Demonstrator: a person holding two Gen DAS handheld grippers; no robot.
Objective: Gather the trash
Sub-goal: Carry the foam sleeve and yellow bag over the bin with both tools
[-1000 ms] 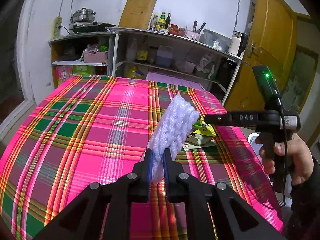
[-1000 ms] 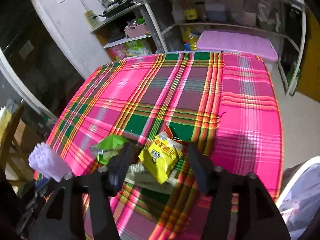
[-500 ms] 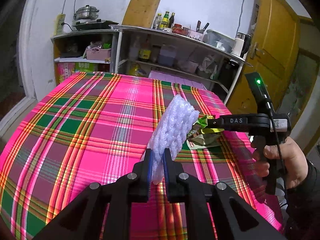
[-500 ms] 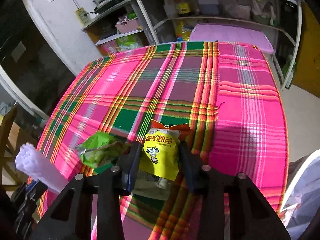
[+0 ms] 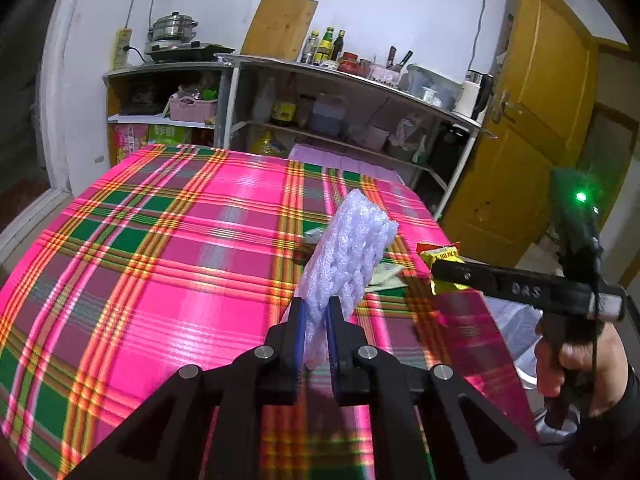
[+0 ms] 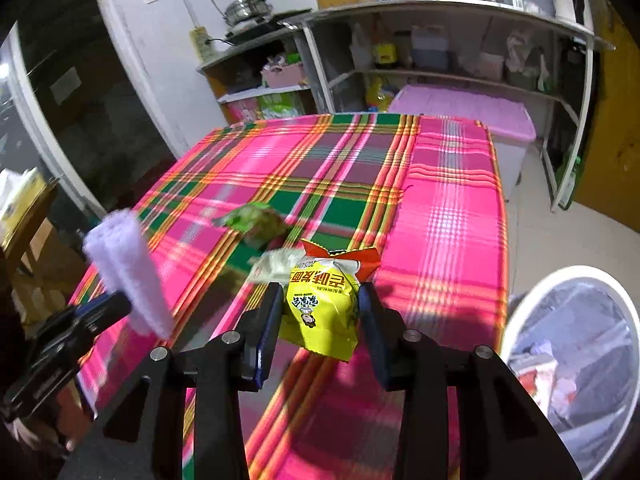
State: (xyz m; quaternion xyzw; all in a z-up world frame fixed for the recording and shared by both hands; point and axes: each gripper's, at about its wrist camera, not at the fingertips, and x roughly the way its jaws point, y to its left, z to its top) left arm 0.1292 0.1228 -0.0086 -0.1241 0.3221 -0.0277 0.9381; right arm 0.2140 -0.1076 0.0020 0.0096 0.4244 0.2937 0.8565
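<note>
Tongs (image 6: 318, 322) gripping yellow packet (image 6: 320, 312); bin (image 6: 576, 364) beside

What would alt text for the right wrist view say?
The right tool holds a yellow snack packet over a pink plaid tablecloth. A green wrapper lies farther back, the left tool at left holds a white foam roll, and a lined white bin sits at lower right.
</note>
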